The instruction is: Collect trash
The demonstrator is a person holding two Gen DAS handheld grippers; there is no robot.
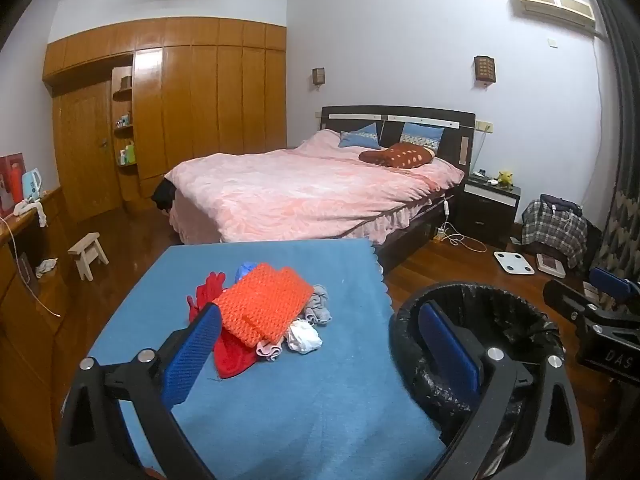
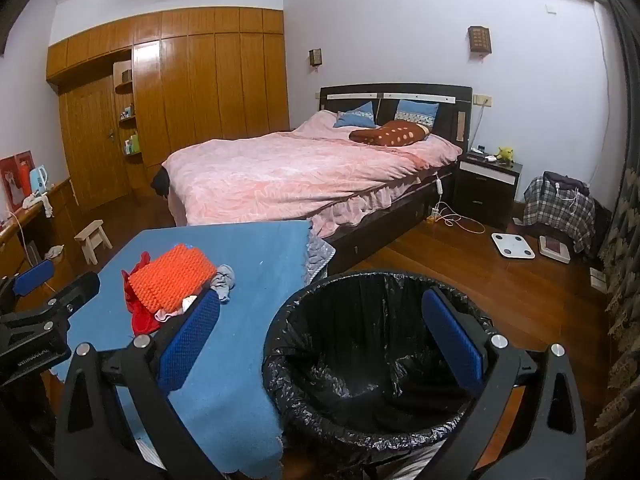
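**A:** On the worktop point(image 1: 280, 400), mid-surface toward its far edge, we've got the whole pile: orange knit piece point(image 1: 264, 308) on top, red cloth point(image 1: 230, 354) under it, white crumpled wad point(image 1: 304, 338) and grey scraps point(image 1: 318, 308) on its right side, a bit of blue point(image 1: 245, 270) poking out behind. Nothing picked yet.

**B:** Claw states?

**A:** Left claw point(image 1: 320, 348) spread full wide, nothing between the pads. Right claw point(image 2: 320, 344) same, wide and empty, hanging over the mouth of the bin point(image 2: 360, 436).

**B:** Bin position?

**A:** Off the worktop's right edge, down on the floor, touching or just beside the cloth edge, can't tell which. Black liner point(image 2: 352, 360) in, looks empty from the right wrist view.

**B:** So we're at step one: approach and first grasp.

**A:** Agreed. We judge the white wad is the clearest trash and sits loose at the pile's near right side. Left claw is nearest it.

**B:** What does the move need?

**A:** Drop the left claw onto the wad, straddle it, close without snagging the orange knit or the pink bit point(image 1: 267, 349) next to it. Then carry right past the worktop edge, release over the bin.

**B:** Which of the rest is trash?

**A:** Can't tell from here.
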